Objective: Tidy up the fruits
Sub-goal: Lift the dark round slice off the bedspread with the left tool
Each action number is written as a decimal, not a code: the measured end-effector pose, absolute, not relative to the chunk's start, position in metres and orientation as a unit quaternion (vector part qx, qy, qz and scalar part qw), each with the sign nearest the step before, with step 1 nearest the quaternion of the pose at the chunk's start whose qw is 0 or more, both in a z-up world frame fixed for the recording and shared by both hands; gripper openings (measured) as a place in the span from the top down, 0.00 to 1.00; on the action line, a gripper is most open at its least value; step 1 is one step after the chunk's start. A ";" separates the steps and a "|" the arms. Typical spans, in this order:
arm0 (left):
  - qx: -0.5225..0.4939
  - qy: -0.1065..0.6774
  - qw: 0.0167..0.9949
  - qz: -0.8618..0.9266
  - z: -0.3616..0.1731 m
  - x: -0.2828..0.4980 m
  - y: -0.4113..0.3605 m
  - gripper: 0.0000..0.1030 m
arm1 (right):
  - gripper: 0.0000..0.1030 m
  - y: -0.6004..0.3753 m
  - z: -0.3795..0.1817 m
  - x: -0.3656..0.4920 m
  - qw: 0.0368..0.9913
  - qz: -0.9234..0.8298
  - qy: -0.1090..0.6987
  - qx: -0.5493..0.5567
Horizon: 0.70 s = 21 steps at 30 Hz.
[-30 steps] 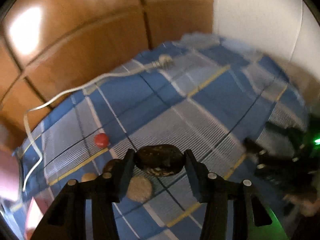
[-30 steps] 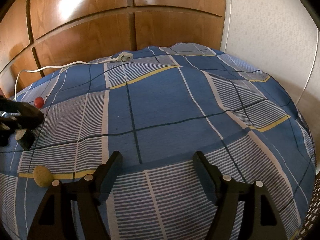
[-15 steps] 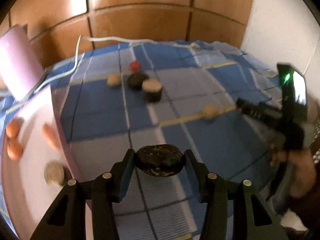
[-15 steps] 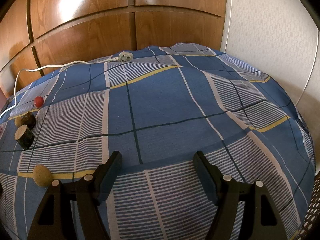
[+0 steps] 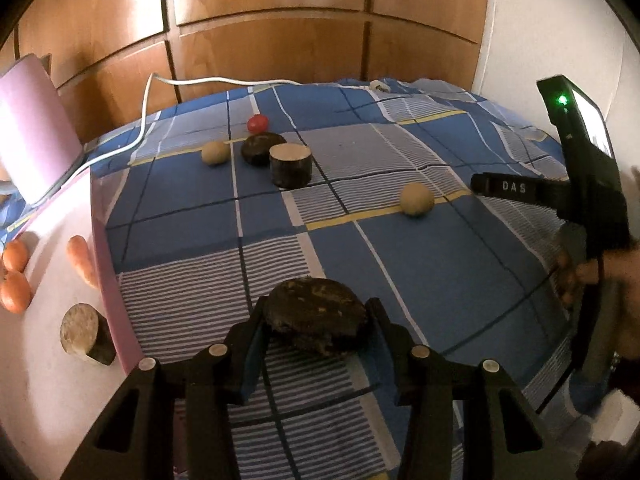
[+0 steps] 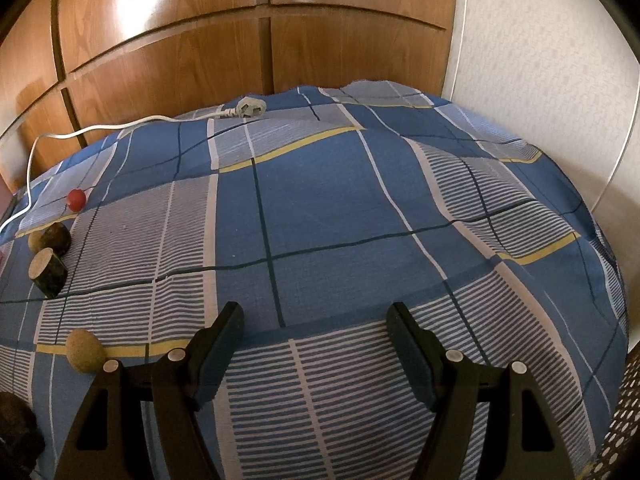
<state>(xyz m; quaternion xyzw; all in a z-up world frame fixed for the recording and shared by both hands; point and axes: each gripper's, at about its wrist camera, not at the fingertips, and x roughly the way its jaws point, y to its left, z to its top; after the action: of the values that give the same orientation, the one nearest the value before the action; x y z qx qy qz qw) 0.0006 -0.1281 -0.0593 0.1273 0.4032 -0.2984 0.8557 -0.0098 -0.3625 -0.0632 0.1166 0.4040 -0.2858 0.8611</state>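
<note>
Blue checked bedding (image 5: 420, 264) fronts wooden cupboards. Closing jaws of the left gripper (image 5: 316, 322) pinch a dark flat fruit (image 5: 316, 314) just above the cloth, beside a pink tray (image 5: 36, 360). Beyond lie round fruits (image 5: 417, 199). The right gripper (image 6: 315, 330) gapes wide, empty.

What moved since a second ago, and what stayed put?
The left tool swung over toward the pink tray, carrying the dark round fruit between its closing jaws, so the tray with the orange pieces came into its view. The right tool stayed open and empty over the blue bedsheet. The loose fruits on the sheet did not move.
</note>
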 end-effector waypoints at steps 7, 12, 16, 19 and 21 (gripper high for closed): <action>0.130 0.388 0.861 -0.302 -0.060 -0.002 -0.126 0.54 | 0.33 -0.365 -0.051 -0.003 0.853 -0.246 0.435 0.149; 0.129 0.383 0.863 -0.303 -0.060 -0.003 -0.125 0.54 | 0.33 -0.345 -0.029 0.011 0.874 -0.179 0.431 0.134; 0.129 0.380 0.864 -0.304 -0.061 -0.004 -0.124 0.54 | 0.33 -0.329 -0.018 0.027 0.878 -0.110 0.444 0.139; 0.128 0.379 0.865 -0.305 -0.061 -0.004 -0.124 0.54 | 0.33 -0.315 -0.011 0.042 0.881 -0.063 0.453 0.122; 0.128 0.378 0.865 -0.305 -0.060 -0.005 -0.124 0.54 | 0.41 -0.306 -0.007 0.055 0.880 -0.029 0.460 0.113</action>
<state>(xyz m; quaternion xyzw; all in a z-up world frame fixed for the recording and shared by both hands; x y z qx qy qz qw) -0.0046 -0.1240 -0.0604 0.1277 0.3777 -0.3047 0.8650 0.0551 -0.3056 -0.0074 0.1128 0.4602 -0.0292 0.8801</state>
